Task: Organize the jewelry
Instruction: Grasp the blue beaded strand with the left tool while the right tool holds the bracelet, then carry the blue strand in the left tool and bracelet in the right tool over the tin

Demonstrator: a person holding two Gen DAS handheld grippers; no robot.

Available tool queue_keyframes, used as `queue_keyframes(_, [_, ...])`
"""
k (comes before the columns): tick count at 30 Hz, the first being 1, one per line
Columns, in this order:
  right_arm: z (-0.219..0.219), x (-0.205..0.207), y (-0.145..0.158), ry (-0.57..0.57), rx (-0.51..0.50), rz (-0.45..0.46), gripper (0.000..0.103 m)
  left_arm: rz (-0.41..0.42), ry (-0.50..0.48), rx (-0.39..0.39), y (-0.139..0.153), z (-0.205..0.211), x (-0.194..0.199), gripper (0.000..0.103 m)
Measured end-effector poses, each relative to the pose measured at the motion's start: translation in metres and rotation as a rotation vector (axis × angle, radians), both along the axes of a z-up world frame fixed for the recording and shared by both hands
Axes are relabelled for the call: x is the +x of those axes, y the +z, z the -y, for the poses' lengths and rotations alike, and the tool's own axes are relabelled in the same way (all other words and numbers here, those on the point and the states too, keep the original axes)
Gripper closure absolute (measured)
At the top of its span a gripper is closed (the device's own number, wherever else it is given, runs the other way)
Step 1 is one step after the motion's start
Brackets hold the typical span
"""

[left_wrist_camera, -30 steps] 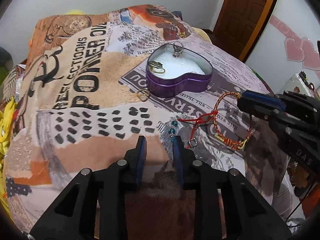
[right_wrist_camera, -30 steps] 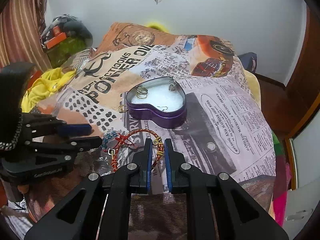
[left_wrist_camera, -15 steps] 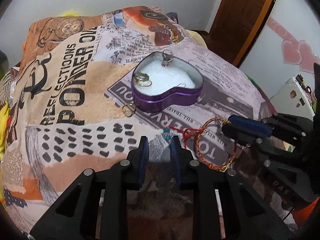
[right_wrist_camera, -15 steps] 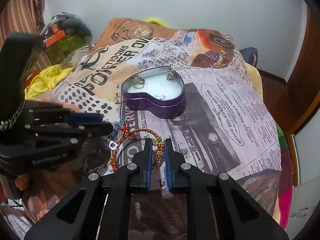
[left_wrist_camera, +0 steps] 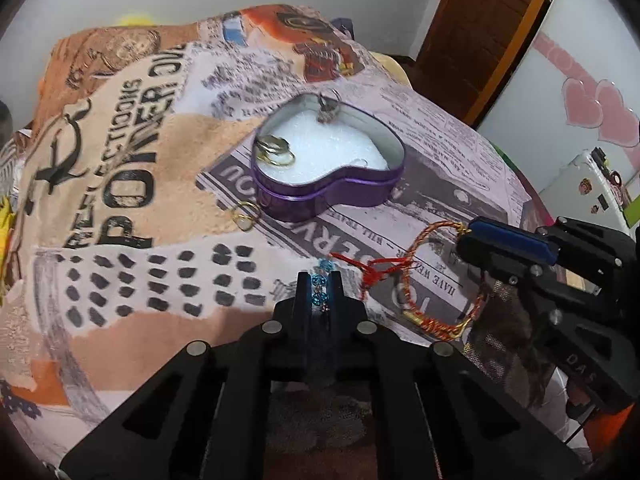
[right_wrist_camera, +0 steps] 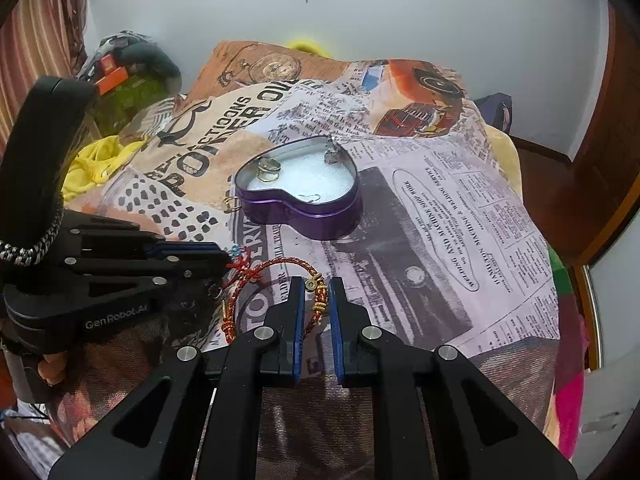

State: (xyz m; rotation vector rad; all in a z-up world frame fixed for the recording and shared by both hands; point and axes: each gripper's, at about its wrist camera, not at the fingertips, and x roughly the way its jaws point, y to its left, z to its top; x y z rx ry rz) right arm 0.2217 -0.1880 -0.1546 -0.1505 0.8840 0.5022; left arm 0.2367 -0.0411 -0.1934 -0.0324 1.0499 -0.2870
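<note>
A purple heart-shaped tin (left_wrist_camera: 332, 196) (right_wrist_camera: 320, 216) with white lining stands on the printed blanket; it holds gold rings (left_wrist_camera: 276, 152) and a silver piece (left_wrist_camera: 328, 110). My left gripper (left_wrist_camera: 319, 286) is shut on a blue-beaded earring (left_wrist_camera: 319, 282), just above the blanket in front of the tin. My right gripper (right_wrist_camera: 316, 294) is shut on a red-and-gold thread bracelet (right_wrist_camera: 276, 268) (left_wrist_camera: 420, 280), right of the left gripper. A gold ring (left_wrist_camera: 246, 214) lies on the blanket at the tin's left.
The printed blanket (right_wrist_camera: 440, 208) covers a raised bed-like surface that drops away on all sides. A wooden door (left_wrist_camera: 492, 20) stands at the far right. Yellow cloth (right_wrist_camera: 92, 164) and clutter lie at the left edge.
My left gripper has closed its fingers onto the blue-beaded earring. My right gripper holds the bracelet throughout and has shifted slightly closer to the tin.
</note>
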Motion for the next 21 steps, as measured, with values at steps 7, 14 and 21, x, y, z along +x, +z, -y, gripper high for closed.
queue_keyframes(7, [0.008,0.000,0.008,-0.025,-0.001,0.017,0.093,0.078,0.035,0.000,0.030,-0.015,-0.009,0.097])
queue_keyframes(14, [0.013,-0.003,0.021,-0.046,0.007,0.047,0.093,0.176,0.058,0.009,0.067,-0.025,-0.022,0.097])
queue_keyframes(21, [0.014,-0.005,0.037,-0.053,0.012,0.084,0.093,0.252,0.062,0.037,0.091,-0.027,-0.031,0.097])
